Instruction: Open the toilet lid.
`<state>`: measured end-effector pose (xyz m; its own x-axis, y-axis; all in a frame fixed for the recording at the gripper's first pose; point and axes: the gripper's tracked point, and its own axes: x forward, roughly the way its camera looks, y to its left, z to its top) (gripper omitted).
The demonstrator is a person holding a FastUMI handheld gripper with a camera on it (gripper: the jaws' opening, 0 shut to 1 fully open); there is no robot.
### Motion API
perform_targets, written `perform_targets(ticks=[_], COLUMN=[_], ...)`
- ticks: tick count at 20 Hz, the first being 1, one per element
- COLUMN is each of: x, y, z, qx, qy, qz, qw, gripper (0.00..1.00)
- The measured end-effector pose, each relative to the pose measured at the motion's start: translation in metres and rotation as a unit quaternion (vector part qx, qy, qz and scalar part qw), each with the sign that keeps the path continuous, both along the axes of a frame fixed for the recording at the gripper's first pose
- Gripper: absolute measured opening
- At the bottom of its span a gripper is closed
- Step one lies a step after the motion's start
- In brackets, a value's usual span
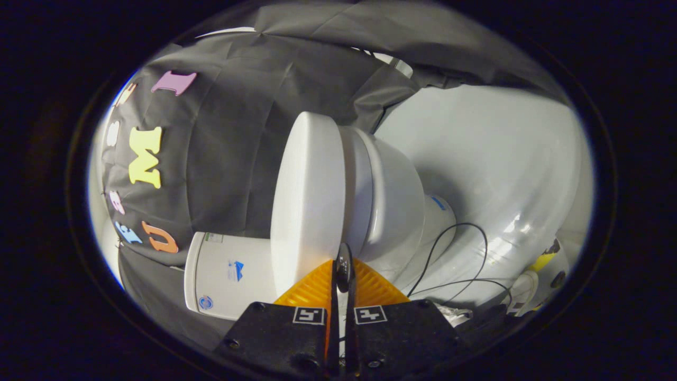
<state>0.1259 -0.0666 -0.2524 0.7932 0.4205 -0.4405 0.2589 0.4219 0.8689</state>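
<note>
The gripper (342, 264) has its fingers drawn nearly together, holding nothing. The toilet lid (309, 201) lies just ahead of the fingertips, still down on the seat (355, 185). Its long edge runs straight away from the fingers, and the lid-seat seam lines up with the narrow gap between them.

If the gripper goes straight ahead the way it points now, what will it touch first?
Most likely the toilet lid. The gripper, its fingers closed together, points at the lid's edge where it lies on the seat. The tips look very near it; whether they touch, I cannot tell.
</note>
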Motion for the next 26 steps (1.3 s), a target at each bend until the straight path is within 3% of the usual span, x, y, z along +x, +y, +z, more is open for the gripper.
perform_targets(ticks=[3, 18, 26], x=[0.002, 0.002, 0.003], y=[0.0, 0.006, 0.008], z=[0.005, 0.038, 0.046], qx=[0.017, -0.076, -0.085], qy=[-0.009, -0.055, -0.039], qz=[-0.007, -0.001, -0.014], qw=[1.0, 0.996, 0.995], gripper=[0.05, 0.05, 0.05])
